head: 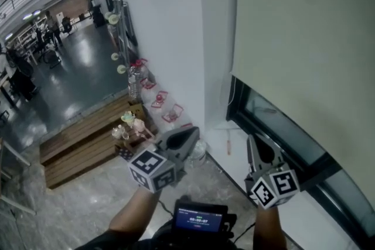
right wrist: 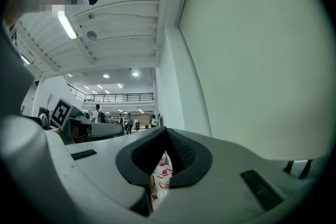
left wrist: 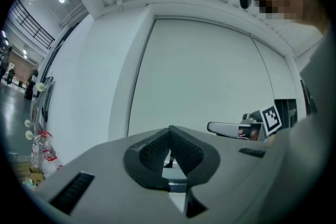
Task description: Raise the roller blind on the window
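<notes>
Both grippers are empty right now. The left gripper [head: 192, 132] has its jaws pressed together, with only a thin sliver of gap lower down behind the tips, and nothing pinched between the dark ribbed pads [left wrist: 185, 150]. It's the same for the right gripper [head: 251, 140]: closed up, tips meeting, holding nothing. In its own view you can see some red-printed bags [right wrist: 161, 174] through the little slit, but they're far off on the floor, not in the grip.

The two are held side by side in front of the person, roughly level. Each one has a marker cube [head: 153, 168] at the back end.

The roller blind [head: 304, 32] is down over most of the window. It's a big pale sheet filling the right side of the head view. Its bottom edge leaves a strip of dark glass [head: 275, 117] uncovered underneath. The right gripper is the nearer one and sits below that bottom edge, in front of the glass. As far as I can tell neither gripper touches the blind, and I can't make out a cord or chain.

The left gripper is by the white wall [head: 161, 26] beside the window frame. Past it on the floor there's a low wooden platform [head: 82, 140], and a water bottle [head: 134, 81] near those bags. A small lit screen [head: 198, 219] sits at the person's chest.
</notes>
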`<action>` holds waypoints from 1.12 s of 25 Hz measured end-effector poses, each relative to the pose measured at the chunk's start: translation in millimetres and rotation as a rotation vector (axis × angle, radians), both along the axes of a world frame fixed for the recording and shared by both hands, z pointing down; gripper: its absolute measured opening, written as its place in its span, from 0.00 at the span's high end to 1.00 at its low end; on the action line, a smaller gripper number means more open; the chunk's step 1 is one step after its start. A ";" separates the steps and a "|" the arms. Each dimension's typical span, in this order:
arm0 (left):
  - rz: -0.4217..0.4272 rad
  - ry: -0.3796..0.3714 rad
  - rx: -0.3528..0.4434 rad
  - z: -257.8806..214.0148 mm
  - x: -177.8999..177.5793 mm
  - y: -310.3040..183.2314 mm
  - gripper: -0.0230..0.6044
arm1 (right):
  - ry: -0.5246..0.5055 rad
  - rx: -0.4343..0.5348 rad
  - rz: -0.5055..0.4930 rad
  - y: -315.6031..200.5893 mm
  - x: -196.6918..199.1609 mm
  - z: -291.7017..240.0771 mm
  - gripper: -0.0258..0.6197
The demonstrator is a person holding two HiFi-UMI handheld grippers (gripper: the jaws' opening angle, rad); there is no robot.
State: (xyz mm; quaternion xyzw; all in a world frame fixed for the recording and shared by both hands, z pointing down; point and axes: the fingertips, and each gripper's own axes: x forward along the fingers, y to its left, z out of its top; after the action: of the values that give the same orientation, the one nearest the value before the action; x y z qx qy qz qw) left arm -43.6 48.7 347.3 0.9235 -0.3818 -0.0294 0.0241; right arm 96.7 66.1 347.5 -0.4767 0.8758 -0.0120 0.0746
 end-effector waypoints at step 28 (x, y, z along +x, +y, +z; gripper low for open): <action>0.172 0.043 0.003 -13.6 -49.8 -183.4 0.98 | 0.053 -0.035 0.170 -163.1 -56.3 -18.1 0.96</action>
State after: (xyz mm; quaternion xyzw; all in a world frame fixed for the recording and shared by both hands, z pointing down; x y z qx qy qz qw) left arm -93.4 -134.7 333.7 0.9520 -0.3004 -0.0477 0.0335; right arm 40.4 -97.0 329.4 -0.5506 0.8336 -0.0081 0.0439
